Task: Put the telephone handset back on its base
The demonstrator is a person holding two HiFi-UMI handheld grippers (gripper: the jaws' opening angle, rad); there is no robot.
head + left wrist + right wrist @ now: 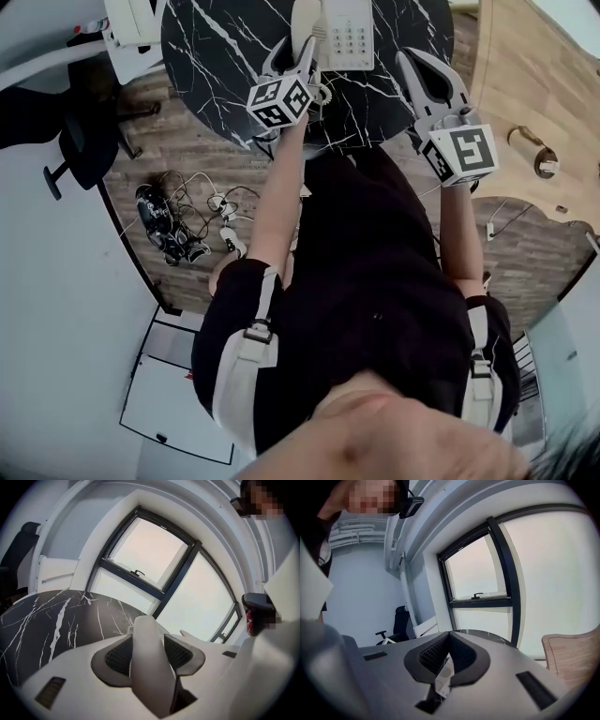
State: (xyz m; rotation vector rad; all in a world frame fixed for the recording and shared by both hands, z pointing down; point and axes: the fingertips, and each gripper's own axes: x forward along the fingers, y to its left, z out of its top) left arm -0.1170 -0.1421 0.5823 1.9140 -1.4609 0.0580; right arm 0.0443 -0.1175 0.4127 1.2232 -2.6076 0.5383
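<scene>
A white telephone base with a keypad sits on the black marble table. The white handset lies along the base's left side. My left gripper is shut on it. In the left gripper view the handset fills the gap between both ribbed pads. Whether the handset rests in its cradle I cannot tell. My right gripper hovers right of the base with nothing held. In the right gripper view its jaws meet at the tips, and a sliver of the phone shows below.
Cables and power strips lie on the wooden floor left of the person. A black office chair stands at the left and a wooden seat at the right. A large window is behind the table.
</scene>
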